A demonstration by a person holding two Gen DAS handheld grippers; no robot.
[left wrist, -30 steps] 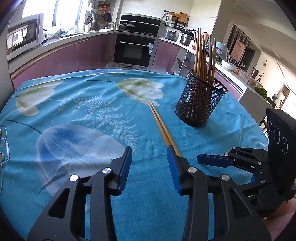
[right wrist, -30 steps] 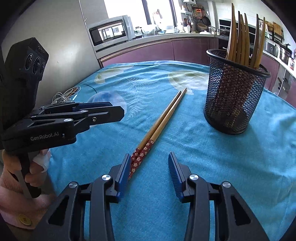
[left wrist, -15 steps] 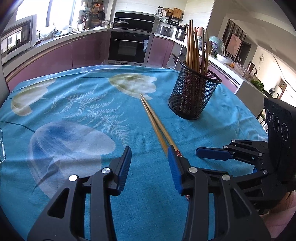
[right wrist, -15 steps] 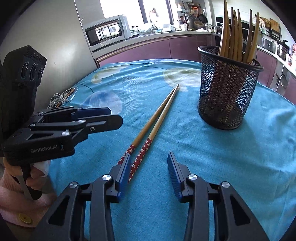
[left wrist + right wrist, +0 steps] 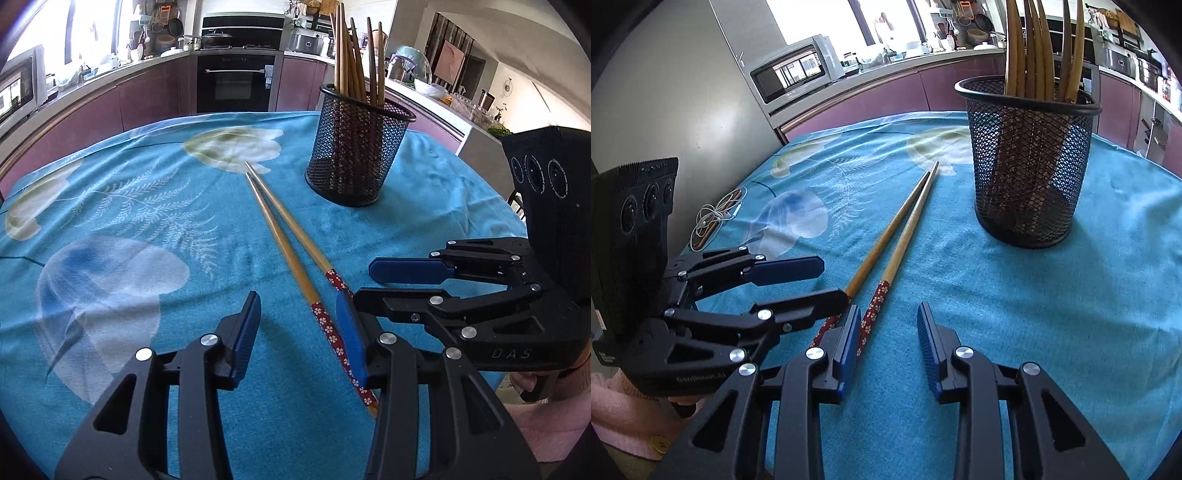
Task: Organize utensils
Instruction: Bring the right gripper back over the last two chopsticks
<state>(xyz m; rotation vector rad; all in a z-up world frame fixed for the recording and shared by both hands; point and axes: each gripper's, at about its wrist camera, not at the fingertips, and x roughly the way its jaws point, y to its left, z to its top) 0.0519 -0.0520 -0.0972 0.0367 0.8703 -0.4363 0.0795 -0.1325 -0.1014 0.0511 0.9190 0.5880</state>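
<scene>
Both tongs hang low over the red flowered ends of the two chopsticks (image 5: 288,236) lying side by side on the tabletop (image 5: 424,229). Our left tongs (image 5: 295,328) stand spread, with one chopstick's patterned end between the pads and nothing pinched. Our right tongs (image 5: 886,332) have just been closing but are still apart; one patterned end lies just inside the left pad, untouched as far as we can tell.

We judge the step to be picking the pair up for the mesh cup (image 5: 1030,162), which stands upright near the chopsticks' far tips and already holds several. To do it well, we should let one pair of tongs take both sticks together, square across the patterned ends, and keep the other clear so the two do not collide. The sticks are thin and may roll or scissor.

Under it all is a blue cloth with pale flowers. Tangled earphones (image 5: 714,218) lie at its far left edge. Behind are purple kitchen cabinets, an oven (image 5: 236,83) and a microwave (image 5: 794,74).
</scene>
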